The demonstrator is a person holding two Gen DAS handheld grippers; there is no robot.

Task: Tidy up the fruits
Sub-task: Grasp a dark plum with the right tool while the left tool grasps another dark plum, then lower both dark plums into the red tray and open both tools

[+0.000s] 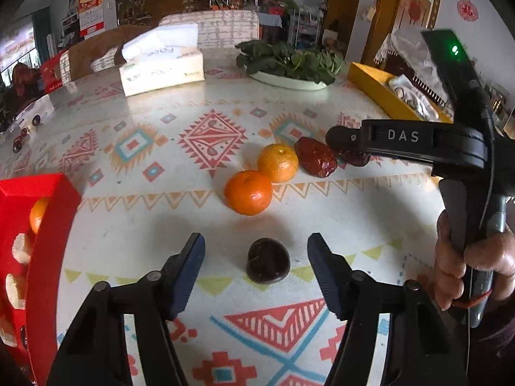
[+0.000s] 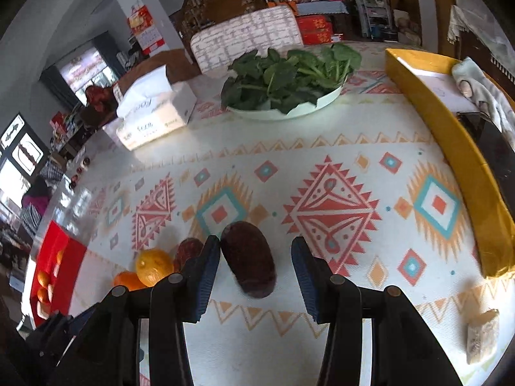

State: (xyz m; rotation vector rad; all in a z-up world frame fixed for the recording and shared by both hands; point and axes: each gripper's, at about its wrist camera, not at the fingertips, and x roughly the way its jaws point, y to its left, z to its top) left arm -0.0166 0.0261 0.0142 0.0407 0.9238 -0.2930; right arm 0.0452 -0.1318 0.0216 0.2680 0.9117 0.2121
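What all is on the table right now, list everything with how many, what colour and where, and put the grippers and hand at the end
oranges: two loose, orange, mid-table, touching; at least one more in the red box
red dates: two loose, dark red, in the row beside the oranges, one between the right gripper's fingers
dark round fruit: one, near black, between the left gripper's fingers, untouched
red box: one, red, left table edge, holding fruit
tissue box: one, white, far left
plate of greens: one, white plate, green leaves, far centre
yellow tray: one, yellow, right edge
tablecloth: one, white, patterned
left gripper: black, open
right gripper: black, open round a date
hand: one, gripping the right gripper's handle
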